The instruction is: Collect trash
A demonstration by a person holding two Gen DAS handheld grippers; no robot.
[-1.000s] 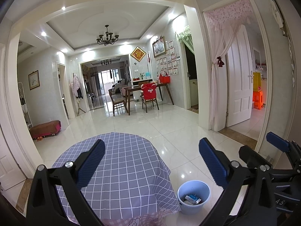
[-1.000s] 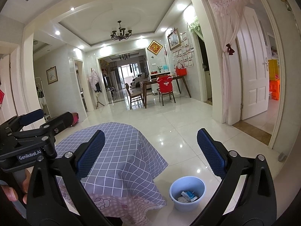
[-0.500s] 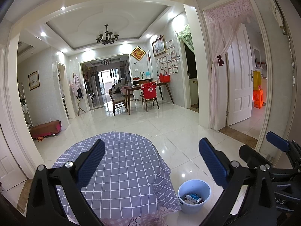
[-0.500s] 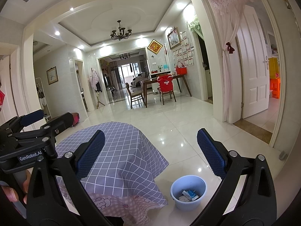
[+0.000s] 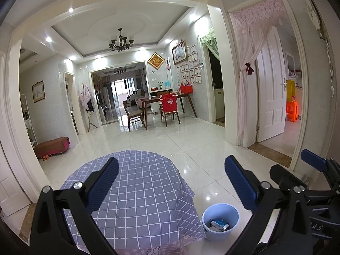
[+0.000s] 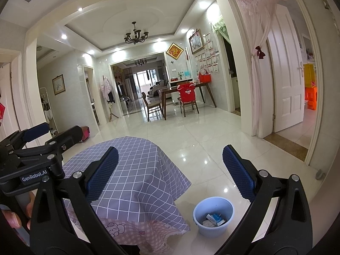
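Observation:
A light blue bin (image 5: 220, 221) (image 6: 213, 215) stands on the tiled floor to the right of a round table, with blue-and-white packets of trash (image 5: 219, 225) (image 6: 215, 219) lying in it. My left gripper (image 5: 171, 183) hangs open over the table's near edge, nothing between its blue pads. My right gripper (image 6: 170, 175) is open and holds nothing too, hovering beside it above the table edge and the bin. Each gripper shows at the edge of the other's view.
The table wears a purple checked cloth (image 5: 136, 191) (image 6: 136, 170) over a pink one. Glossy white floor tiles (image 5: 170, 140) stretch to a far dining table with chairs (image 5: 167, 106). A white door and curtain (image 5: 269, 89) stand at the right. A hand (image 6: 12, 218) grips the left tool.

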